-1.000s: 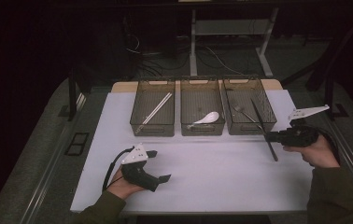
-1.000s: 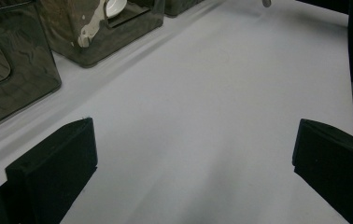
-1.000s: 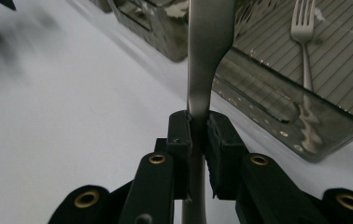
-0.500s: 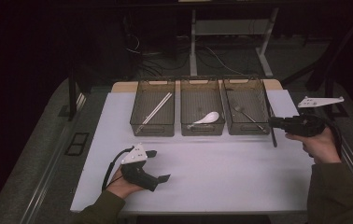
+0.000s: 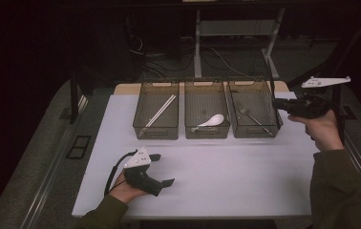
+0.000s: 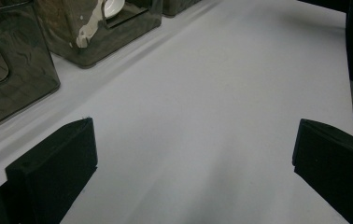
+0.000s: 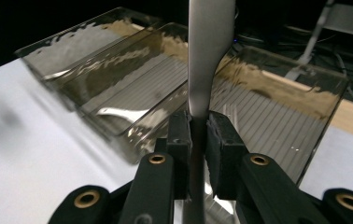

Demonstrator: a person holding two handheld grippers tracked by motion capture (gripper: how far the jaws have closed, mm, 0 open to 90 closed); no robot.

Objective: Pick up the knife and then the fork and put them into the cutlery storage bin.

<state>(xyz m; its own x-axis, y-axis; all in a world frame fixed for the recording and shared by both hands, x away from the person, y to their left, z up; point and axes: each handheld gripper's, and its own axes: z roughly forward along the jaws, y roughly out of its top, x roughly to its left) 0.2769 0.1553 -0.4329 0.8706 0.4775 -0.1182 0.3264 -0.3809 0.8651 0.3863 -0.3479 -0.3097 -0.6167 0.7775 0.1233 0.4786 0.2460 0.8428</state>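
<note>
Right gripper (image 7: 198, 140) pinched on upright metal utensil (image 7: 209, 51), long axis vertical, just beside rightmost bin (image 5: 254, 107); left gripper (image 6: 188, 158) spread, well apart.

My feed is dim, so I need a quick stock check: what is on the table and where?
bins: three, smoky clear, in a row at the table's far side
chopsticks: one pair, pale, left bin
spoon: one, white, middle bin
metal utensil: one, silver, right bin
table mat: one, white
flat metal piece: one, silver, upright between the right jaws
left hand-held gripper: black, open, resting on mat
right hand-held gripper: black, raised beside right bin
</note>
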